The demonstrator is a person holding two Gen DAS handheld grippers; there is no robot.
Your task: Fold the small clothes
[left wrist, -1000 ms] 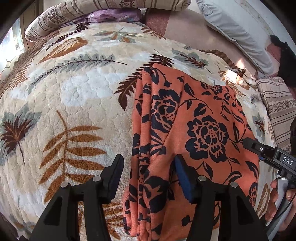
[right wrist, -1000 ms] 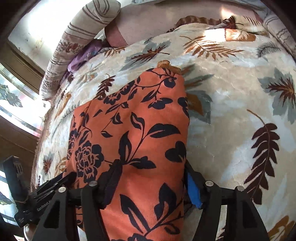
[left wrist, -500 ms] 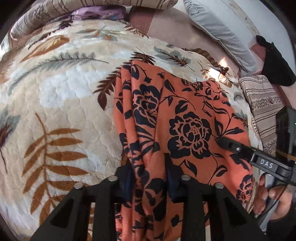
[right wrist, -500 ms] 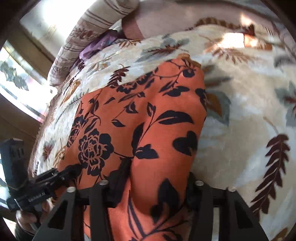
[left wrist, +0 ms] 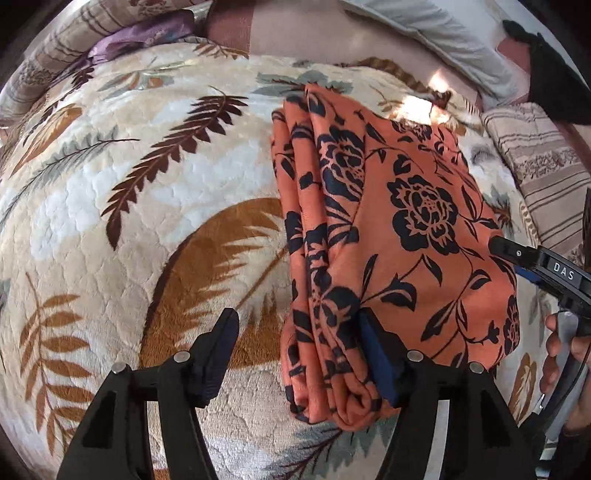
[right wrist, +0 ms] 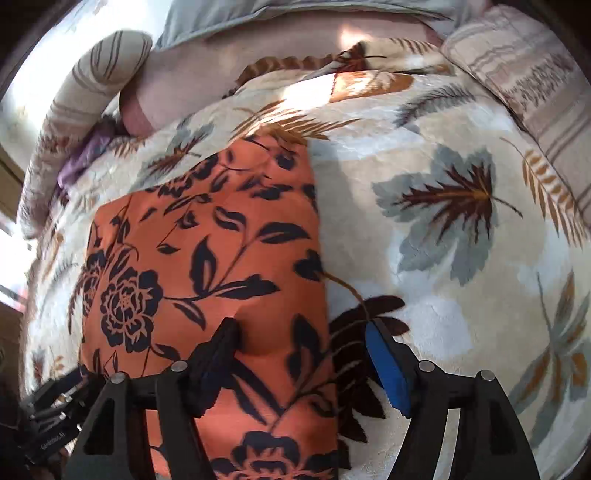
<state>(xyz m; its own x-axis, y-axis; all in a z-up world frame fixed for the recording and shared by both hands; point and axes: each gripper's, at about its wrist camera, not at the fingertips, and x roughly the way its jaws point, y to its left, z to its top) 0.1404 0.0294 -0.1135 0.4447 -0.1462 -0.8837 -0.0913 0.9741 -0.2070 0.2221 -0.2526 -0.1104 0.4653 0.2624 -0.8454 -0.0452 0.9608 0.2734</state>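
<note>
An orange garment with a black flower print lies folded in a long rectangle on the leaf-patterned blanket. My left gripper straddles its bunched left edge; the jaws are opening, one finger on the cloth, the other over bare blanket. At the garment's right side a hand holds my right gripper. In the right wrist view the garment fills the left half. My right gripper is opening over its right edge, with the dark finger resting on the cloth and the blue pad above the blanket.
A striped bolster and a purple cloth lie at the bed's far left. A grey pillow and a striped cushion sit at the far right, and a black item lies beyond them.
Half a second ago both grippers were pinched on the garment's side edges. Both have since let go and spread their jaws, and the garment now lies flat.
</note>
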